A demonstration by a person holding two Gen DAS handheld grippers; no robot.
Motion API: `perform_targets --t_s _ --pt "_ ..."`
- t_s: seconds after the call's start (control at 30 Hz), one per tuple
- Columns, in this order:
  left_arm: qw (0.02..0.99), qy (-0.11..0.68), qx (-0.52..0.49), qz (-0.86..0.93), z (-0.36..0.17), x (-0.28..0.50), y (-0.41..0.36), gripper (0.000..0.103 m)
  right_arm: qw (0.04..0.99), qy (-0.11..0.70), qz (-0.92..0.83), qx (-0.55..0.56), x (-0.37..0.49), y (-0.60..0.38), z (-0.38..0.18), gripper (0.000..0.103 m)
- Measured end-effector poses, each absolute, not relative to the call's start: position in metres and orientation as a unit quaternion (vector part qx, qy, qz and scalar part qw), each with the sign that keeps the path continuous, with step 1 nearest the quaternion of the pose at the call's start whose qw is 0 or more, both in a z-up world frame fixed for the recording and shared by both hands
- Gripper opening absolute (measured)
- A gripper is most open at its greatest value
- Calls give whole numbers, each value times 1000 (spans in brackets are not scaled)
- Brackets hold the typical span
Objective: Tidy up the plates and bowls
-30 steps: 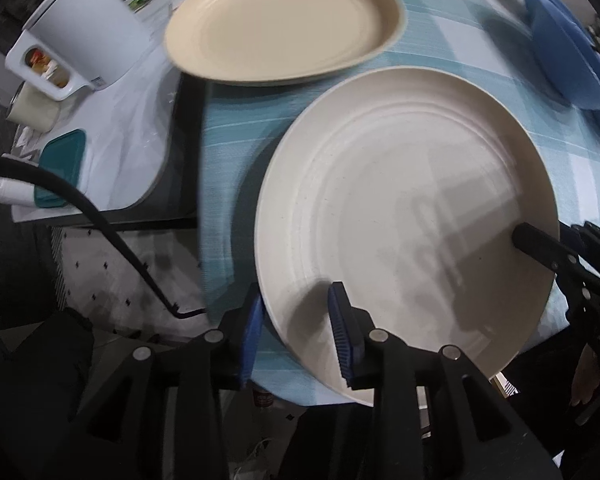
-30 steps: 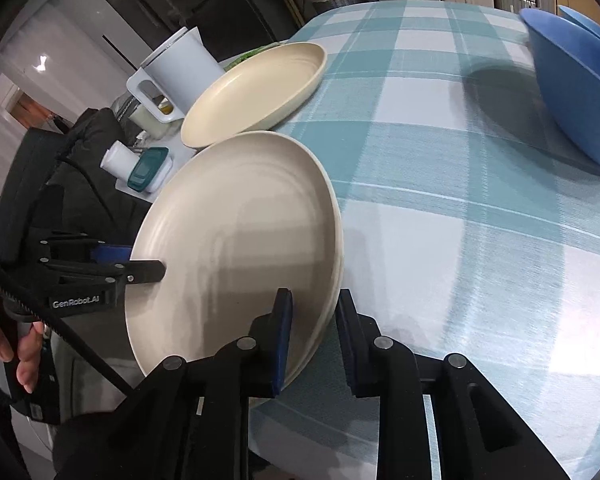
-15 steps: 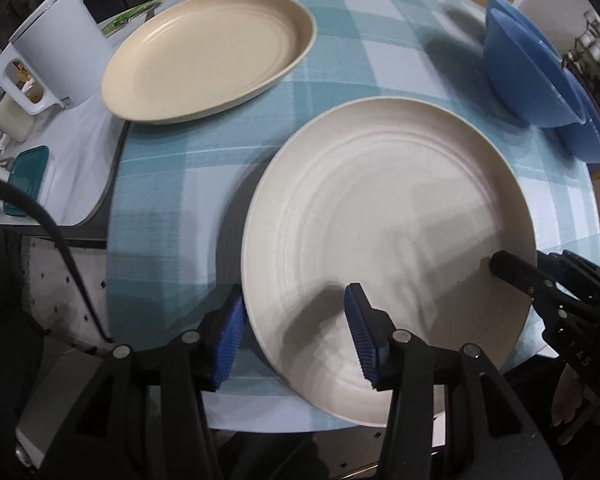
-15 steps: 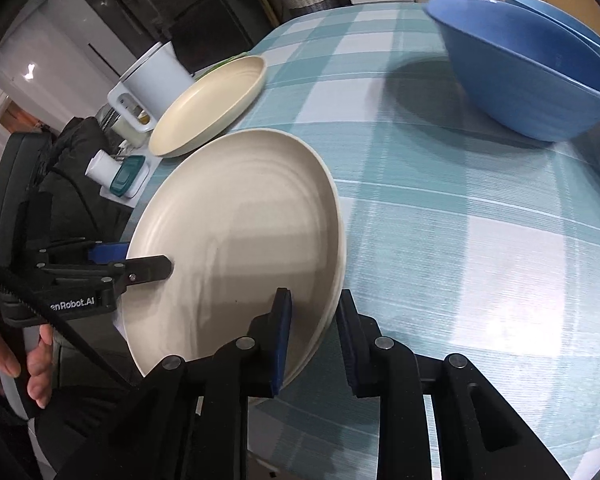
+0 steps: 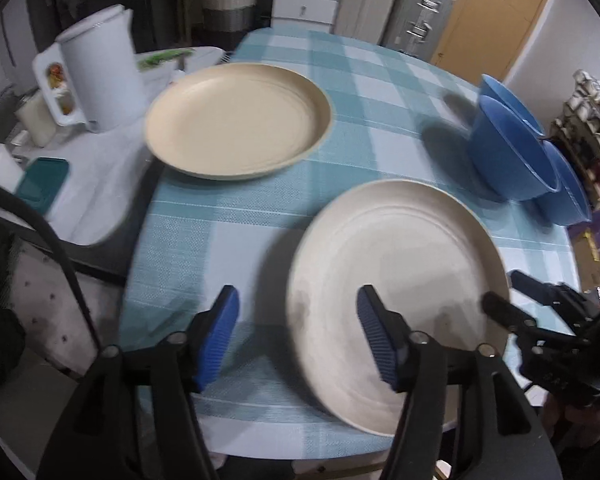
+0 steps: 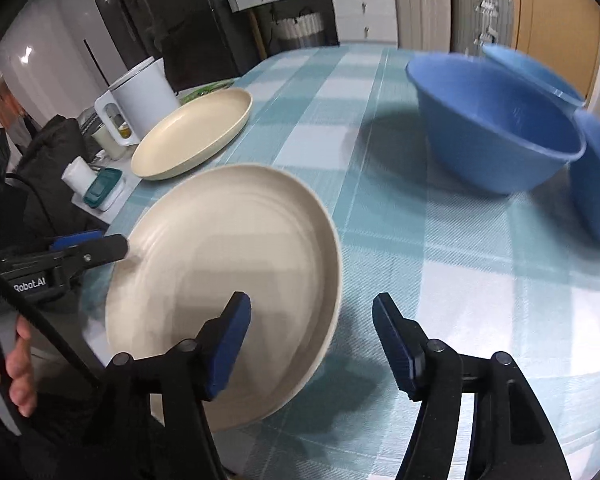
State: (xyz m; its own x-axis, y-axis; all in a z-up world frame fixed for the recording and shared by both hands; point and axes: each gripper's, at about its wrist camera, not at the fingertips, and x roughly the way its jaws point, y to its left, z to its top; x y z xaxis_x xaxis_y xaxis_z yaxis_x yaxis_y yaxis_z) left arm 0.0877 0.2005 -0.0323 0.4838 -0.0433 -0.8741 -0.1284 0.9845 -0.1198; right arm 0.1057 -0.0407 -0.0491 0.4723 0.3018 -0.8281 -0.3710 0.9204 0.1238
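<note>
— Where do we have the white plate point(image 5: 396, 276)?

— It lies flat at the near edge of the tabletop point(image 5: 236, 232), on the checked cloth. Our left gripper point(image 5: 298, 336) and right gripper point(image 6: 312, 344) both have their fingers wide; they have just been opening, with the plate's rim between them but not pressed.

— And the rest?

— The cream plate point(image 5: 236, 124) sits near the left edge, beside the white jug point(image 5: 100, 80); the blue bowls point(image 6: 496, 124) stand toward the right edge.
</note>
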Motion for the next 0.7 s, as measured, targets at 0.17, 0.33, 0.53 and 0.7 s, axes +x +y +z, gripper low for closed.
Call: perform_targets --t_s 0.17,0.33,0.53,0.7 --pt "885 457 -71 51 -17 82 213 79 884 431 180 -10 87 -55 -33 65" --pt "914 392 -58 91 5 72 224 80 906 386 172 33 72 -69 -15 65" --pt "940 317 -53 118 22 62 241 81 917 356 171 55 69 -64 0 89" --pt "947 273 -119 120 26 54 269 99 913 355 195 56 75 -46 1 89"
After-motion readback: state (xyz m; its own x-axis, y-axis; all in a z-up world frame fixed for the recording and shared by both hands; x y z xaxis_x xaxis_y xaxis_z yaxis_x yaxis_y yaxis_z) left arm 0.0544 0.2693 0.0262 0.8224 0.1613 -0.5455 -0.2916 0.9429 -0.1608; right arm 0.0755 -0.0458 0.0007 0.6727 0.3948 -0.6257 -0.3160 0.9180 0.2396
